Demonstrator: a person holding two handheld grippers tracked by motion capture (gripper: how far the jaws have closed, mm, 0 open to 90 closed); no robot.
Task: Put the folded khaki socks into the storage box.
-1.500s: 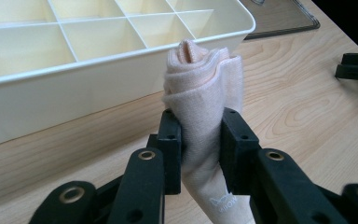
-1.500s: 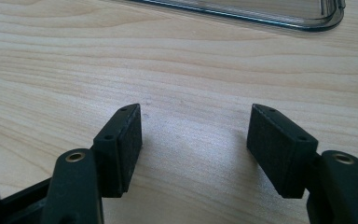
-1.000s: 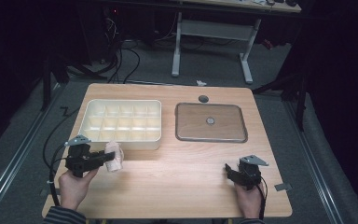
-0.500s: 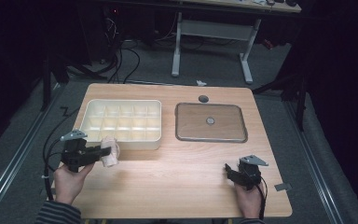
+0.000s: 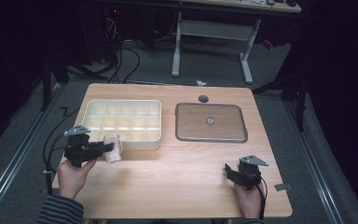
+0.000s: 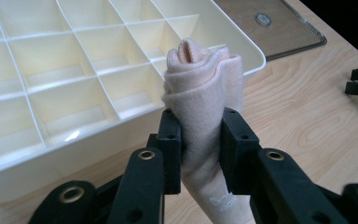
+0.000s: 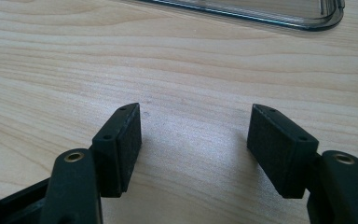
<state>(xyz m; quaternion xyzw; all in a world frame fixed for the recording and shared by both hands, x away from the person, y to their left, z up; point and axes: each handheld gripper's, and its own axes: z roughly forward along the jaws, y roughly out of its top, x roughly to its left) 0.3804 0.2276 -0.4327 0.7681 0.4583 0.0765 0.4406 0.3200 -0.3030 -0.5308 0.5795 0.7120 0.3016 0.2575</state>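
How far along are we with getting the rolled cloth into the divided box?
Done: the lid lies off beside the divider box, and the left gripper has the rolled cloth clamped. In hand: cloth held at the box's near edge. Left: setting it in a compartment. The right gripper rests open.

The high view looks forward and down over the whole bench point(image 5: 177, 177). Each claw camera sits low and close behind its jaws. All three share the clear lid point(image 5: 210, 122), far right on the bench.
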